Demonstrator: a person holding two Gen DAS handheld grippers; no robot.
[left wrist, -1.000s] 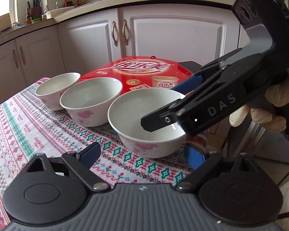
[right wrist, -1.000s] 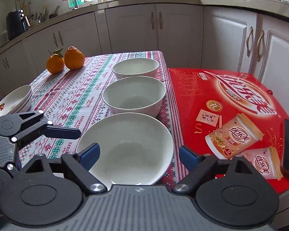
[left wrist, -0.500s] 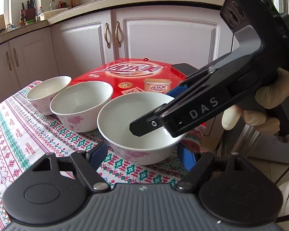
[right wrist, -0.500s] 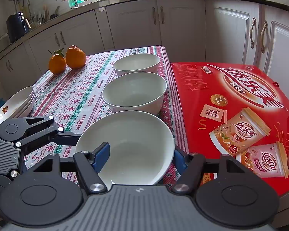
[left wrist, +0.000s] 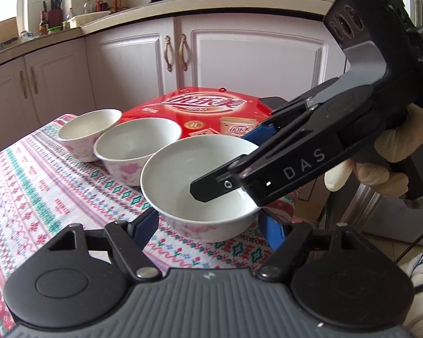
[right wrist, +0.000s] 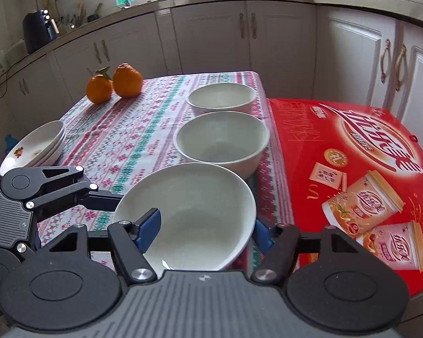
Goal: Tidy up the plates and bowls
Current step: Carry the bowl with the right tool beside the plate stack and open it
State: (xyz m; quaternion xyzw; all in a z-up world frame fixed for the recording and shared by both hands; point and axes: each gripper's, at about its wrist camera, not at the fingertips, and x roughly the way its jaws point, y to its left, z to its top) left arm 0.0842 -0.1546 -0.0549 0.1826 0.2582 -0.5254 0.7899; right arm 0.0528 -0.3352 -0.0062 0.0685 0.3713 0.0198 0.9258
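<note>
Both tools are bracketing the nearest bowl [right wrist: 187, 215], first in the row beside the red box [right wrist: 352, 169]. The right gripper [right wrist: 206, 232] is standing wide, one pad inside the rim; the left gripper [left wrist: 208, 226] is flanking its base, fingers spread.

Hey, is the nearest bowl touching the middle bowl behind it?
Cannot tell. In the right wrist view the nearest bowl's rim overlaps the middle bowl, hiding any gap; the left wrist view overlaps them too.

Two oranges [right wrist: 114, 84], red box [right wrist: 352, 152], perhaps drinks.
</note>
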